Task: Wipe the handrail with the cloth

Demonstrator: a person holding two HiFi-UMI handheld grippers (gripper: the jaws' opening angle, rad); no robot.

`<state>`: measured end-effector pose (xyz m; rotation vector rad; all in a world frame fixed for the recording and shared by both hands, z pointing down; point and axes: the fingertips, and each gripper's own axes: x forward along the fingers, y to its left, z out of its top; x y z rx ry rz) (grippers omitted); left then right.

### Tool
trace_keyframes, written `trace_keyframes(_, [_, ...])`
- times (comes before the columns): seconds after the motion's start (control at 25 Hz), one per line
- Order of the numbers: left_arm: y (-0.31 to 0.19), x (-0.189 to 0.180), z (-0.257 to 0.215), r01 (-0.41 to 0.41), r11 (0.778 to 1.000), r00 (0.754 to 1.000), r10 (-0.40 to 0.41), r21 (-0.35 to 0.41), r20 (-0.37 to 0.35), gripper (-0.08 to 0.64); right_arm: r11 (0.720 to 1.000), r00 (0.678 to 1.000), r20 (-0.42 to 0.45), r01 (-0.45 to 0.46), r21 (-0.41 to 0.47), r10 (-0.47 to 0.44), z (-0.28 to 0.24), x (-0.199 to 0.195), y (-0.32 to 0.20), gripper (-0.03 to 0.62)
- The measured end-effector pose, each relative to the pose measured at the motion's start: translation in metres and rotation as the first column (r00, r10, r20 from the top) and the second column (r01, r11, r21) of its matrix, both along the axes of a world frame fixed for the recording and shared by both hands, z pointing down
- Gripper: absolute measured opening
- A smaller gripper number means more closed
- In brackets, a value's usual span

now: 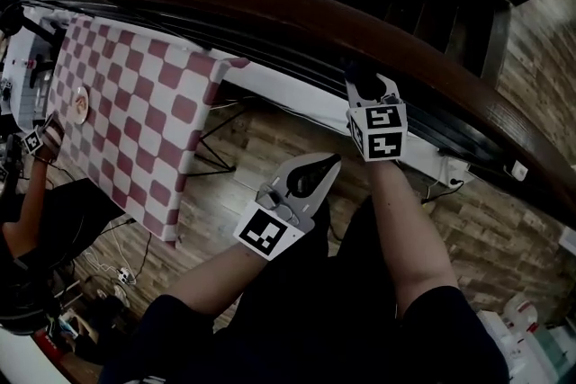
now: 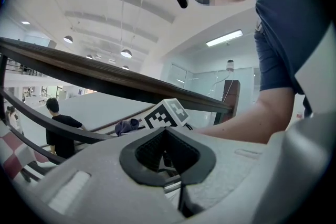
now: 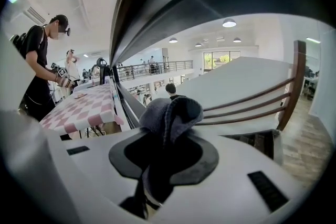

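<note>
Right hand-held gripper (image 1: 367,85) clamps the bunched cloth (image 3: 169,113) just under the handrail (image 1: 270,0) — press up into contact, drag steadily along the wood; left hand-held gripper (image 1: 326,165), jaws together and empty, hangs low.

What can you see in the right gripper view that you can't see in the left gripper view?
Only the right gripper view: the right tool up close, pinching the cloth, and a person standing at the far left. Only the left gripper view: the left tool, shut and empty, and the right tool's marker cube. Both: the handrail and the cloth.
</note>
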<state>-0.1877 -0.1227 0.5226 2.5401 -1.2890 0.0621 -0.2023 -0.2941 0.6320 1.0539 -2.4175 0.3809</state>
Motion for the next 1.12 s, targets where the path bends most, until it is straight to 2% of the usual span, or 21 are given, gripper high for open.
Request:
trace_keyframes(0.12, [0.0, 0.022, 0.0, -0.033, 0.999, 0.999, 0.033, 0.0, 0.009, -0.005, 1.0, 1.0, 0.004, -0.026, -0.007, 0.026, 0.002, 0.028, 0.0, 0.091])
trace_keyframes(0.32, [0.0, 0.075, 0.001, -0.105, 0.994, 0.994, 0.105, -0.014, 0.012, -0.005, 0.997, 0.997, -0.005, -0.077, -0.009, 0.077, 0.004, 0.097, 0.003, 0.092])
trace_keyframes(0.56, [-0.001, 0.152, -0.001, -0.208, 0.978, 0.978, 0.209, -0.018, 0.016, -0.005, 0.983, 0.983, -0.026, -0.183, -0.004, 0.183, 0.004, 0.209, 0.008, 0.091])
trace_keyframes(0.88, [-0.003, 0.249, 0.002, -0.332, 0.943, 0.943, 0.332, -0.018, 0.016, -0.004, 0.937, 0.935, -0.052, -0.35, 0.002, 0.35, 0.005, 0.358, 0.02, 0.092])
trace_keyframes(1.12, [0.004, 0.307, 0.0, -0.404, 0.914, 0.914, 0.404, -0.019, 0.021, -0.005, 0.9, 0.898, -0.066, -0.437, -0.004, 0.436, 0.006, 0.439, 0.038, 0.091])
